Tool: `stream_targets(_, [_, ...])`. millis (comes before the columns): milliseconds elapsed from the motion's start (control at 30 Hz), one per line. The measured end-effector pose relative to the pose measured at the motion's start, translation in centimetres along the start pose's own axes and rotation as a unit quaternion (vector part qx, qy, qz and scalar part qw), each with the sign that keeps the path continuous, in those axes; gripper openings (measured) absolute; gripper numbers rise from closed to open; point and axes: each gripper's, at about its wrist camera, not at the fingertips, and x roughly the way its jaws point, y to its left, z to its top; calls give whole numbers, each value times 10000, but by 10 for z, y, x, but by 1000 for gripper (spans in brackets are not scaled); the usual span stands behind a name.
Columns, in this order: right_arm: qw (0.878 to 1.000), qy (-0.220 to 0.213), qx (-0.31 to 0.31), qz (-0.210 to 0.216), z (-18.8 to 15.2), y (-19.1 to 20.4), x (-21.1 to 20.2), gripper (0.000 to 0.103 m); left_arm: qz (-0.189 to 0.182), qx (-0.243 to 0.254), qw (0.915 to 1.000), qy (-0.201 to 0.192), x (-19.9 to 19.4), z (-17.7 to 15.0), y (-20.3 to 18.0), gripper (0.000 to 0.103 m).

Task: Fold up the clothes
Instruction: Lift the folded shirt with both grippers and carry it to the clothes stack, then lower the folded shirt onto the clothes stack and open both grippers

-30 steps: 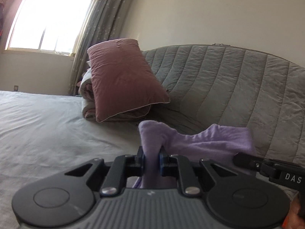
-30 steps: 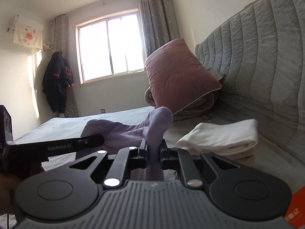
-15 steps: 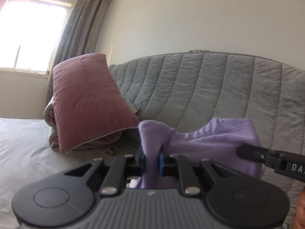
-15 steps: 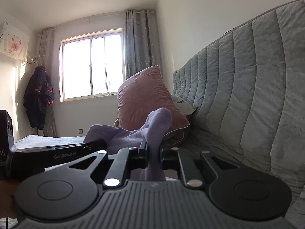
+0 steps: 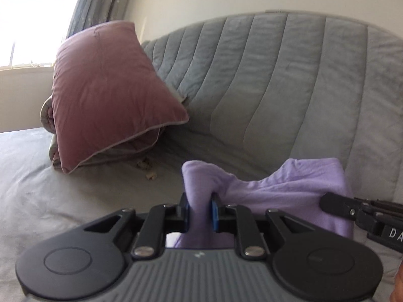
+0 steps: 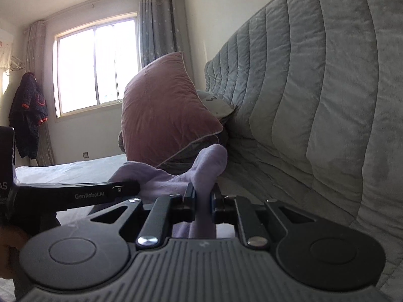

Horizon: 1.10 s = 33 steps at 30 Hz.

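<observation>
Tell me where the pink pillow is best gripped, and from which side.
Grip the pink pillow at its piped lower corner, coming from the right, the headboard side. That corner sticks out free above the folded quilt, thin enough to pinch.

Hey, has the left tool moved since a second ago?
Yes. The left tool, jaws opening around the purple cloth, has moved toward the gray headboard; the maroon pillow looks bigger and closer, and the window slid off left.

Soft lilac knit garment (image 5: pixel 289 188) between the black left gripper's (image 5: pixel 200 210) blue pads. Ahead to its left, a dusty-pink pillow (image 5: pixel 108 95); beyond, a grey channel-quilted headboard cover (image 5: pixel 289 80) and star-dotted grey curtain (image 6: pixel 156 22).
</observation>
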Motion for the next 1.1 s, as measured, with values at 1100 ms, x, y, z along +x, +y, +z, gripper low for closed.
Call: stream_targets(1100, [9960,433,775,-72,-4,26,-95,48,960,-597,9884,1017,-146,-43,19,40])
